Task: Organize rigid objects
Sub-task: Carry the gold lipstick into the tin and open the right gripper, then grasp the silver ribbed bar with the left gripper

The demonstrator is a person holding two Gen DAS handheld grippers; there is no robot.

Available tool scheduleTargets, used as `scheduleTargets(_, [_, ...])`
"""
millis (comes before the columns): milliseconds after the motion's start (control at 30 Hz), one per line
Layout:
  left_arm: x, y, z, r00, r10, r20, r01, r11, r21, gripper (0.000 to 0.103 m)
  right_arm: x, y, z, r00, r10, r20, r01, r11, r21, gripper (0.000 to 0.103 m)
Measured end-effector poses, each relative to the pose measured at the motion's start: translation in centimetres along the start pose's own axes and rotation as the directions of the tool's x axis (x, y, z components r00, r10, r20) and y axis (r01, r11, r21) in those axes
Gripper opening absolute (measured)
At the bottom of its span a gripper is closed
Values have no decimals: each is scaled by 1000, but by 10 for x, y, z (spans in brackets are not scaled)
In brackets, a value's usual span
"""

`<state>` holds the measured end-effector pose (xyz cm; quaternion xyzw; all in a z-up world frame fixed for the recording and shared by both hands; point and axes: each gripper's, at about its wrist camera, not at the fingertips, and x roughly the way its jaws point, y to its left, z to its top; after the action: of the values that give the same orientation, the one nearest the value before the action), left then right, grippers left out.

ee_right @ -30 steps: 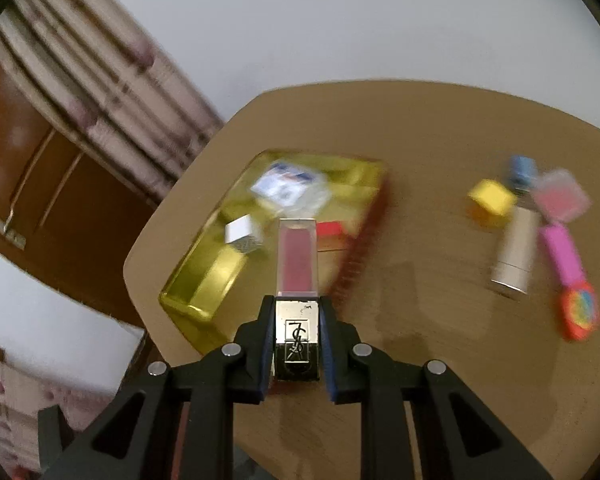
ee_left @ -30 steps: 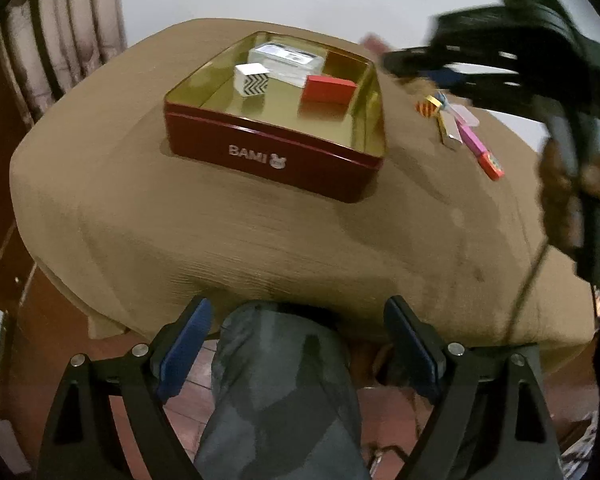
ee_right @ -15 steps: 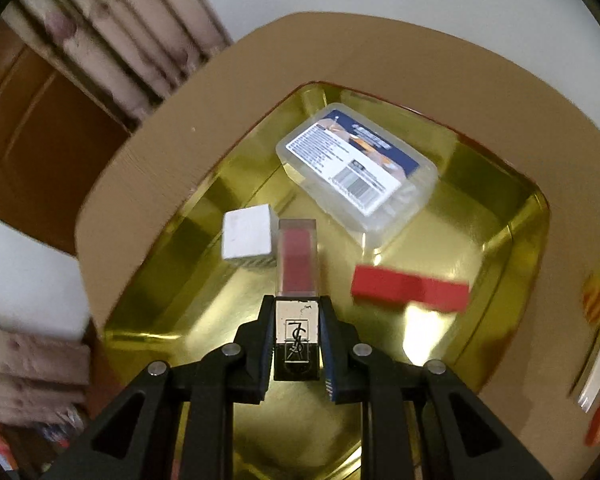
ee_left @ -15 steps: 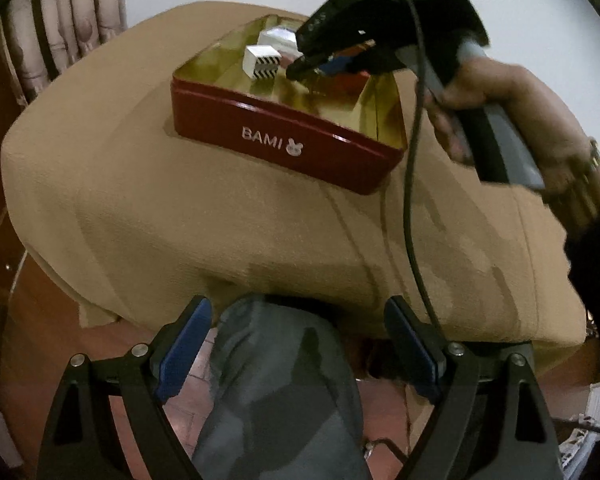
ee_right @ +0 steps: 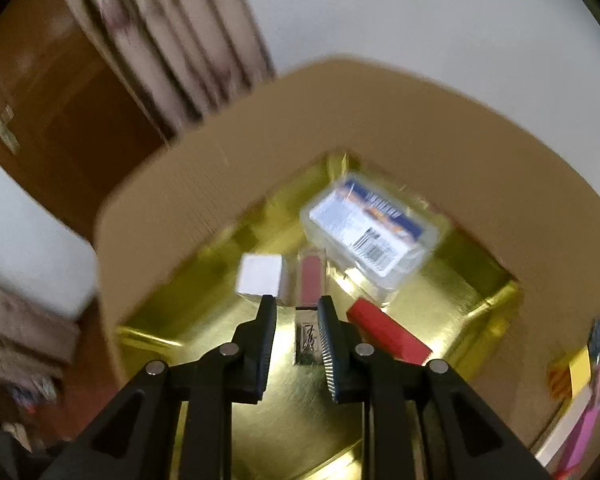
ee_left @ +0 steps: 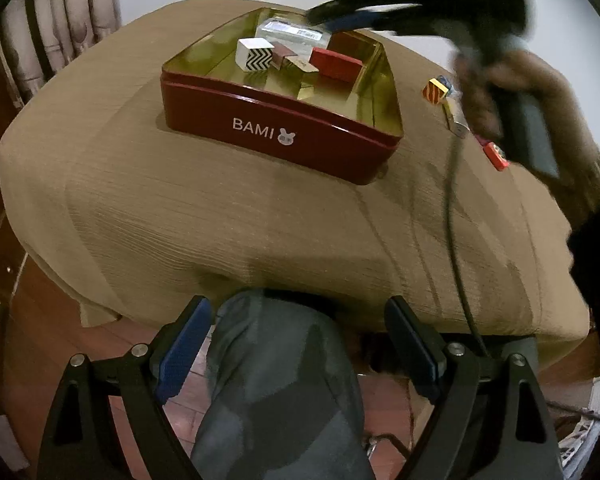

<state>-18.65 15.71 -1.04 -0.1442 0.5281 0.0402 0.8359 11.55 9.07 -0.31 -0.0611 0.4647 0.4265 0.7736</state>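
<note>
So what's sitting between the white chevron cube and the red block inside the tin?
The lipstick lies there, beside the white chevron cube and apart from the red block, on the tin floor. Both wrist views show it; the right is clearer.

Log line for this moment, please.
right gripper: open, lip gloss released in red tin | left gripper: open, empty | still on table: small items

Black left gripper [ee_left: 296, 344] — blue-padded fingers [ee_left: 182, 350], silver screws; grey trousers [ee_left: 276, 392].
</note>
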Motion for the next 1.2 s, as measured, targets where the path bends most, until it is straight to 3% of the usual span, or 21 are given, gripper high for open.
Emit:
scheduleTargets(100, [-1,-4,-3,1000,9,8,-9,1000,18,85,-47,-22,-35,990,-78,120,69,995,78,23])
scheduleTargets(167, [-1,-9,-5,1000,16,7,-16,999,33,85,-76,-40,-66,962,-220,162,201,972,123,24])
scheduleTargets(233, [0,-15,-10,1000,21,2,-21,998,58,85,-104,-64,-98,922,-341,185,309,933,183,24])
scheduleTargets(333, [2,-26,-15,999,40,4,-40,994,102,85,-136,-110,-151,812,-565,145,517,812,272,24])
scheduleTargets(467, [4,-48,-19,999,52,8,-53,985,164,85,-162,-170,-206,710,-704,27,653,672,350,24])
scheduleTargets(600, [5,-75,-8,999,34,19,-38,976,215,85,-180,-217,-245,657,-752,-41,697,587,411,24])
scheduleTargets(633, [4,-82,-3,999,27,24,-31,975,221,85,-182,-224,-253,664,-746,-47,685,583,437,24])
scheduleTargets(667, [3,-89,2,999,16,29,-23,973,228,85,-189,-229,-257,688,-725,-24,644,595,481,24])
scheduleTargets(733, [6,-106,19,999,-12,36,3,971,239,85,-196,-229,-260,680,-733,0,631,585,510,27])
scheduleTargets(800, [9,-121,36,998,-28,49,15,968,251,85,-195,-232,-259,691,-723,-7,622,590,515,36])
scheduleTargets(900, [24,-151,70,997,-46,67,26,961,276,85,-194,-232,-259,686,-727,6,611,581,538,37])
scheduleTargets(1000, [41,-175,99,996,-44,83,18,956,293,86,-200,-239,-265,701,-713,18,582,586,563,37])
scheduleTargets(1067, [56,-189,119,994,-80,80,51,948,315,86,-208,-242,-269,709,-705,23,573,594,565,37])
scheduleTargets(1200, [100,-212,159,997,-48,55,27,943,332,86,-206,-233,-267,721,-691,56,541,611,579,37])
